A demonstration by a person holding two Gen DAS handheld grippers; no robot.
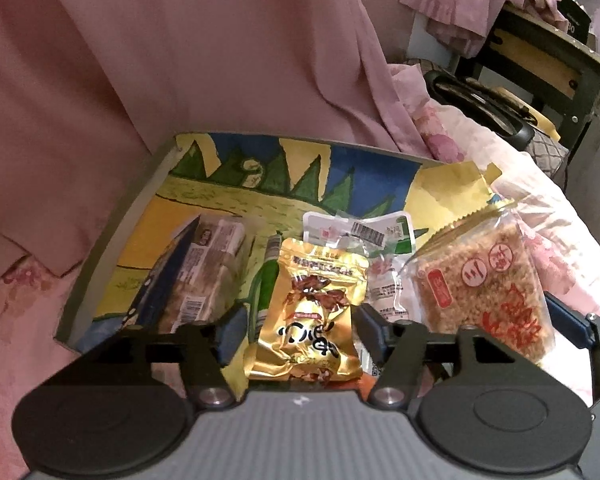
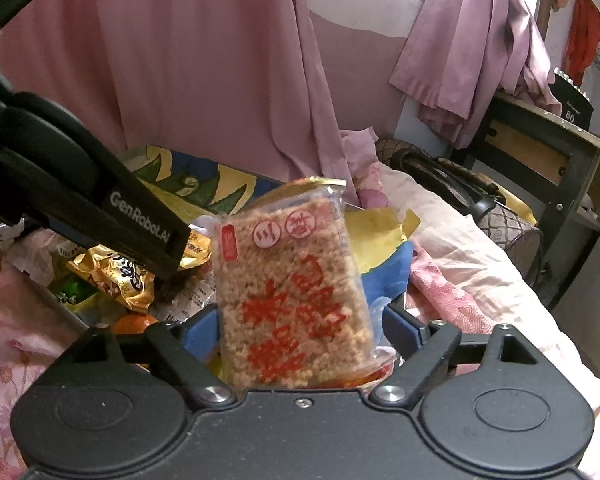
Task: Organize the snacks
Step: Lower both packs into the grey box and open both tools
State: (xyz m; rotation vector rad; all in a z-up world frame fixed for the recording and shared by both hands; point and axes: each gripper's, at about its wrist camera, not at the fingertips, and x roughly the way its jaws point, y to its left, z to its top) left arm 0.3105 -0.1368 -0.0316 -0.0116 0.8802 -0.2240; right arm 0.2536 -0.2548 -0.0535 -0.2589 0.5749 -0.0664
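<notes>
Snacks lie on the painted tray [image 1: 112,240]: your left gripper [image 1: 298,334] clamps the gold pouch [image 1: 312,312] near its front edge; your right gripper [image 2: 302,320] grips the rice-crisp packet [image 2: 292,292] over the right edge.

Black left gripper [image 1: 300,332] and black right gripper [image 2: 300,320], each with blue pads [image 1: 232,334] inside the jaws. Behind the jaws, angled black links on silver screws [image 2: 393,393], flanked by two round black discs. White "GenRobot.AI" lettering along one black finger [image 2: 140,216].
</notes>
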